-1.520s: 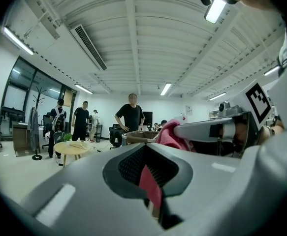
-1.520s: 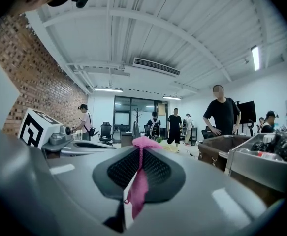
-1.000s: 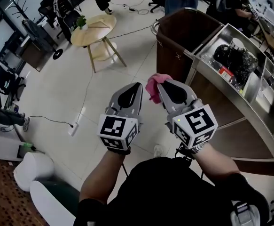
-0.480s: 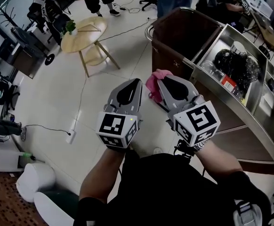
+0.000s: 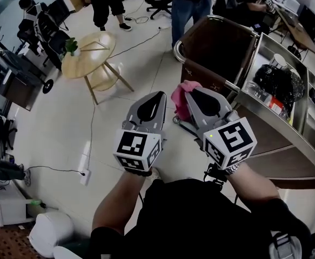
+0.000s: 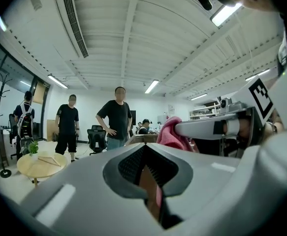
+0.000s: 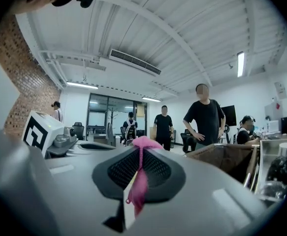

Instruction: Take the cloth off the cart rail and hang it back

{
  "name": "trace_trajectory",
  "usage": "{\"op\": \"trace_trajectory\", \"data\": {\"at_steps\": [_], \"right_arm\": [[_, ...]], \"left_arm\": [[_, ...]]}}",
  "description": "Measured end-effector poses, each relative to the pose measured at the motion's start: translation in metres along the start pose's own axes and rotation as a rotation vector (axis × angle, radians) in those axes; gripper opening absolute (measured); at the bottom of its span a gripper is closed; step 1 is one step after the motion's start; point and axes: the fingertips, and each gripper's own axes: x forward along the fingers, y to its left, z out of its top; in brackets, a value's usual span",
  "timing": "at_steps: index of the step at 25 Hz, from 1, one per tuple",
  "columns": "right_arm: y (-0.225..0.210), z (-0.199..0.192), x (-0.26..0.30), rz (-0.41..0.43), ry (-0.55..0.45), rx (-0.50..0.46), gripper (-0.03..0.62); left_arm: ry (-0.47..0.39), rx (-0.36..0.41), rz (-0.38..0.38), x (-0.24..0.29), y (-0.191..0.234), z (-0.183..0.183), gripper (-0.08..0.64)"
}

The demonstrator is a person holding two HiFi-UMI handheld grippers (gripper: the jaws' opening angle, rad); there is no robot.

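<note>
Tiled office floor, cart [image 5: 265, 131] at right. My right gripper [image 5: 193, 94] pinches the limp, light pink cloth [image 5: 181, 99]; left gripper [image 5: 158, 95] clamps a sliver of it. I'd hold it by its corners.

I get a brightly, evenly lit room. In the left gripper view one ceiling tube [image 6: 224, 14] at the near right blows out to pure white; in the right gripper view a strip light [image 7: 240, 64] glares less. The head view shows the pale floor [image 5: 49, 125] washed almost white, with only faint, soft shadows. Both gripper views are strong fisheye: black corners, and ceiling beams [image 7: 182, 38] bowed into arcs. The left gripper [image 6: 144, 147] and right gripper [image 7: 141, 147] sit soft and blurred close to the lens, while the far room stays fairly sharp
</note>
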Motion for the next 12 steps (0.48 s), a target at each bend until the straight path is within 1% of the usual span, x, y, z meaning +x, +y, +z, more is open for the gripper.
{"op": "trace_trajectory", "data": {"at_steps": [6, 12], "right_arm": [[0.011, 0.002, 0.053, -0.09, 0.002, 0.012, 0.018], [0.032, 0.008, 0.101, -0.172, 0.018, 0.005, 0.018]], "left_arm": [[-0.002, -0.004, -0.086, 0.003, 0.055, 0.004, 0.003], [0.0, -0.021, -0.164, -0.009, 0.103, 0.01, 0.003]]}}
